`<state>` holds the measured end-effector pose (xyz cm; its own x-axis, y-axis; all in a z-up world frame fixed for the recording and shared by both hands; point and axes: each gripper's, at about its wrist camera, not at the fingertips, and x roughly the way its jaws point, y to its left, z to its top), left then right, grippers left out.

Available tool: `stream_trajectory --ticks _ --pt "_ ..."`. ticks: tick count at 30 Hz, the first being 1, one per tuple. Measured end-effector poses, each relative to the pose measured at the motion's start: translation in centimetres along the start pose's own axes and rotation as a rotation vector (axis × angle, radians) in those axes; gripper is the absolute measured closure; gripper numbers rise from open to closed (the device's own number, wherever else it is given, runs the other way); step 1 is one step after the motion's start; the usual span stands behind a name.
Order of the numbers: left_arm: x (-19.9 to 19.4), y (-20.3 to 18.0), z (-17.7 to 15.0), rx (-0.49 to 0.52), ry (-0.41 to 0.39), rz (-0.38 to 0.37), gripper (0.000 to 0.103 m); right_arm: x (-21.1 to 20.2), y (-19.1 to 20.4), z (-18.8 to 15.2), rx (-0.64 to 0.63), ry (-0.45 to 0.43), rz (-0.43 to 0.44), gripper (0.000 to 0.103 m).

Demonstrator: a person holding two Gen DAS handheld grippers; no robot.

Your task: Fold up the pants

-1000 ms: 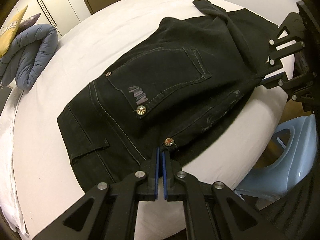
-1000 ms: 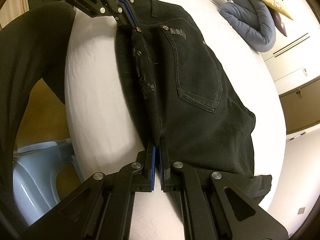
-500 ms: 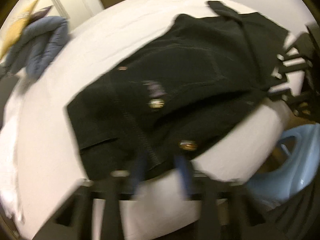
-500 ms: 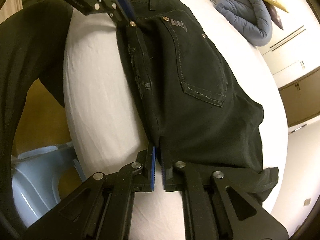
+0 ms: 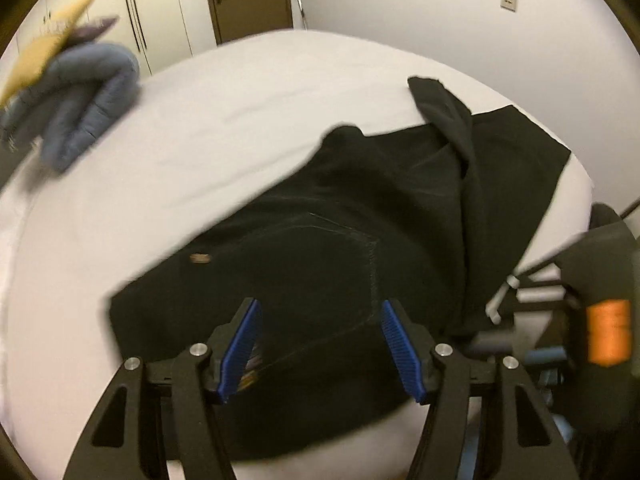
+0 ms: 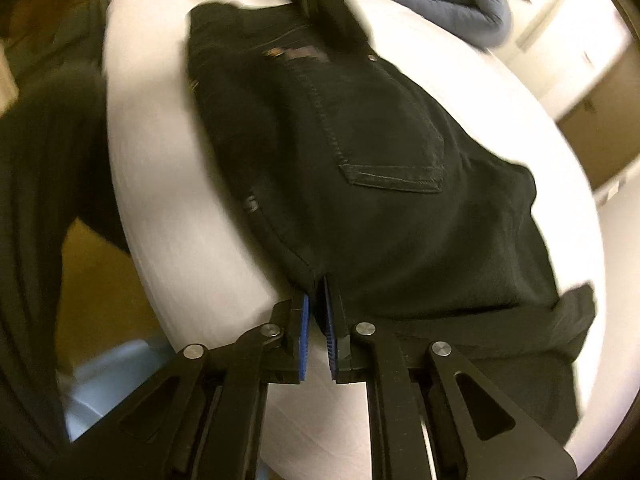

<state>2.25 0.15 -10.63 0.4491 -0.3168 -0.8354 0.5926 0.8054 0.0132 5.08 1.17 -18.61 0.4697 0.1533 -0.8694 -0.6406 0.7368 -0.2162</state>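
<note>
Black pants (image 5: 360, 240) lying folded on the white bed (image 5: 200, 128), left gripper (image 5: 320, 344) spreading its jaws above the fabric, gripping nothing, right gripper (image 6: 316, 332) easing apart at the pants' edge, pads barely parted, no longer pinching.

Non-task items noted
A grey-blue quilted bundle (image 5: 80, 100) is seen on white bedding (image 5: 224, 128), far upper left of the claw.
</note>
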Motion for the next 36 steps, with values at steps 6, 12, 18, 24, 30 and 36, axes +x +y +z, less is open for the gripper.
stream_trajectory --ticks 6,12,18,24,30,36 --pt "6.7 -0.1 -0.4 -0.144 0.101 -0.018 0.034 -3.4 -5.7 -1.6 0.312 -0.111 0.246 0.049" --pt "7.9 -0.4 1.0 -0.151 0.132 -0.015 0.029 -5.7 -22.6 -7.1 0.885 -0.284 0.289 0.038" --pt "8.9 -0.9 2.3 -0.194 0.121 -0.018 0.023 -3.5 -39.2 -13.5 1.362 -0.417 0.282 0.037" --pt "9.2 -0.5 2.4 -0.213 0.120 -0.022 0.020 0.8 -47.5 -15.3 1.541 -0.456 0.311 0.042" --pt "9.0 0.0 2.2 -0.223 0.119 -0.026 0.019 6.1 -50.4 -15.1 1.593 -0.350 0.315 0.043" --pt "8.9 0.1 2.1 -0.230 0.113 -0.027 0.019 9.4 -52.4 -14.2 1.584 -0.339 0.338 0.045"
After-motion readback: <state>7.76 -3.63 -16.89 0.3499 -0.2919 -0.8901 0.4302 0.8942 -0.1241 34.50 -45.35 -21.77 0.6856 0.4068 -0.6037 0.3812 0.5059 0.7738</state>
